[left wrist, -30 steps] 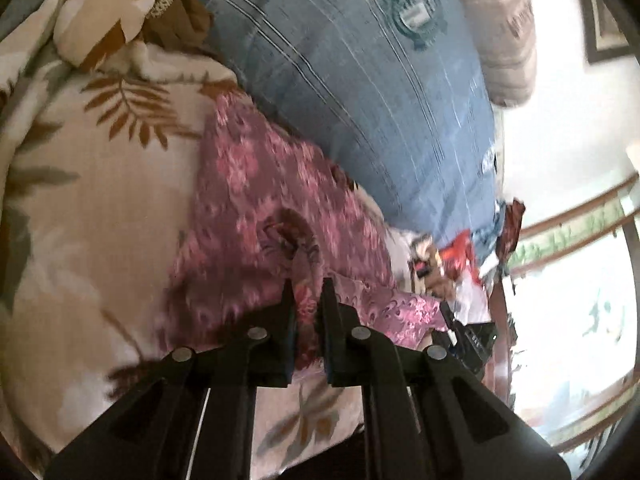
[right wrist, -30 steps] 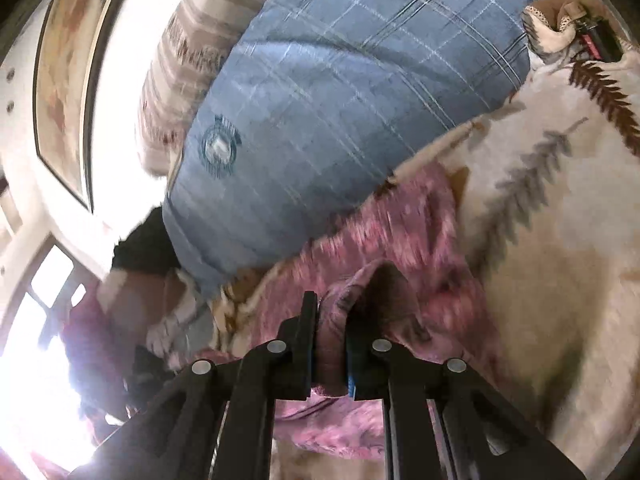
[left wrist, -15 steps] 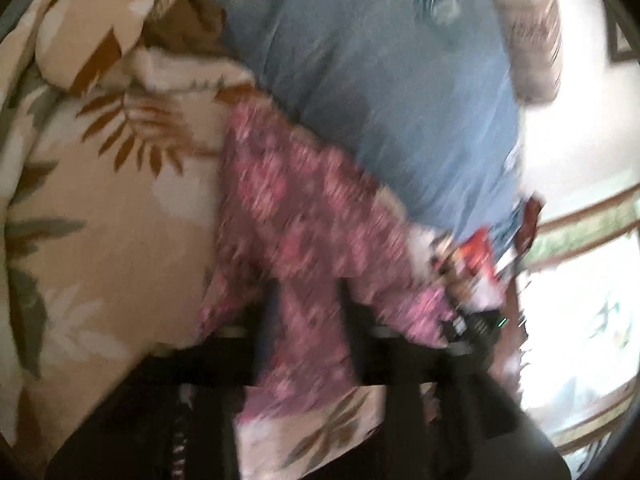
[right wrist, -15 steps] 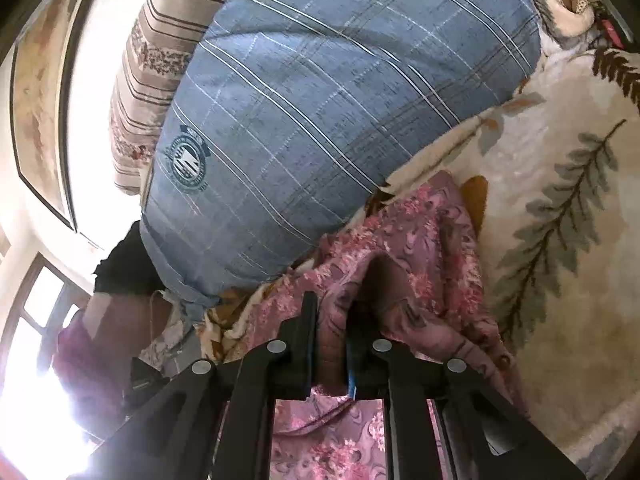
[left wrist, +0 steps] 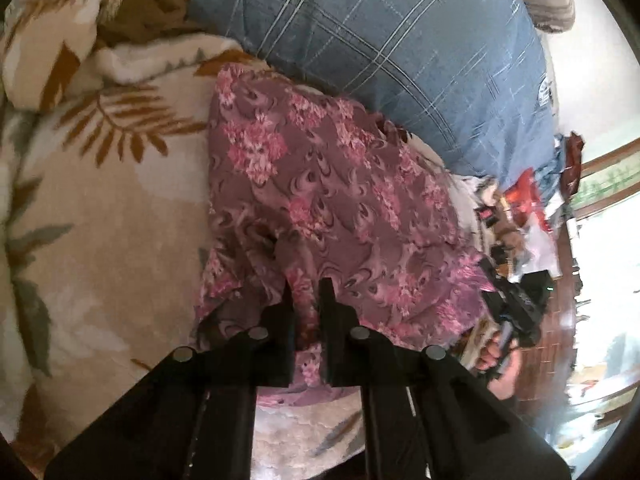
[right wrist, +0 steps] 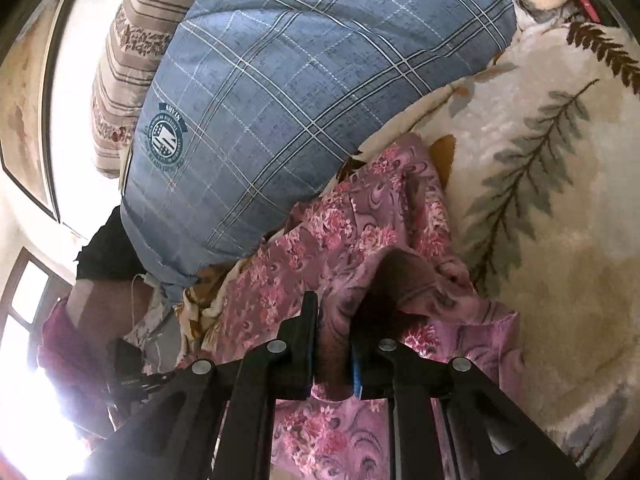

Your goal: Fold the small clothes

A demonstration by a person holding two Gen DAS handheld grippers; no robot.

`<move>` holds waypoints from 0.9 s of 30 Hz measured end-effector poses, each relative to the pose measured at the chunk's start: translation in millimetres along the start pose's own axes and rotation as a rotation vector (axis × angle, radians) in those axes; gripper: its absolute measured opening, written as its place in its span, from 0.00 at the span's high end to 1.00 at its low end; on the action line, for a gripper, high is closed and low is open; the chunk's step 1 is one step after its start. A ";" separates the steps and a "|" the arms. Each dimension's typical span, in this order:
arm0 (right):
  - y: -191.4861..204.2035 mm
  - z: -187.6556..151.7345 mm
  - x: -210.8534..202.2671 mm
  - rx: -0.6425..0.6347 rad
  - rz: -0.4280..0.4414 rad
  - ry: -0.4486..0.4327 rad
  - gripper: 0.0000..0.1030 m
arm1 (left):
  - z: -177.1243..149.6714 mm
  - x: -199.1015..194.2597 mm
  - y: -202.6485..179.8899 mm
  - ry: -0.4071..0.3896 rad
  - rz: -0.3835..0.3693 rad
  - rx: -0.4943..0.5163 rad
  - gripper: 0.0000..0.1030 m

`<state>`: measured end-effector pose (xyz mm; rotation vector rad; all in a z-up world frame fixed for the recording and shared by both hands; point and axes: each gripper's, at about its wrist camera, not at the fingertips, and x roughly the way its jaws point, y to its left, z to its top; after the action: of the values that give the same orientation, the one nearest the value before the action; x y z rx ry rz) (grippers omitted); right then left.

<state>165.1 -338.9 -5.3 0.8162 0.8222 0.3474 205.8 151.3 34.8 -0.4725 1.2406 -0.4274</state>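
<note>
A small purple garment with a pink flower print (left wrist: 320, 184) lies on a cream blanket with a leaf pattern (left wrist: 100, 220). My left gripper (left wrist: 307, 292) is shut on a bunched edge of the garment near its lower end. In the right wrist view the same garment (right wrist: 352, 248) is lifted in a fold, and my right gripper (right wrist: 334, 312) is shut on that raised fold. The other gripper and a hand show at the right edge of the left wrist view (left wrist: 516, 308).
A big blue checked pillow (left wrist: 400, 52) lies right behind the garment, also in the right wrist view (right wrist: 300, 92). A striped pillow (right wrist: 132, 60) lies beyond it. Cluttered items (left wrist: 520, 216) sit by a bright window. The leaf blanket (right wrist: 560, 200) spreads to the right.
Both grippers have kept hold of the garment and drawn it out wider and flatter over the blanket. The left view has swung, so the pillow now sits higher in frame.
</note>
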 end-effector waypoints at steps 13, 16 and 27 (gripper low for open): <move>13.3 -4.3 -21.7 -0.060 0.034 -0.018 0.87 | -14.1 -61.5 -22.8 -0.154 -0.043 0.019 0.94; 17.1 -3.7 -24.3 -0.074 0.060 -0.033 0.89 | -10.1 -66.7 -23.5 -0.178 -0.063 0.020 0.94; 8.9 54.7 14.2 0.086 0.111 -0.108 0.90 | 71.7 -20.9 16.6 -0.241 -0.178 -0.181 0.94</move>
<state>216.2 -352.7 16.4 0.9554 0.6963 0.3650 270.0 184.4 60.2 -0.7704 1.0112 -0.3966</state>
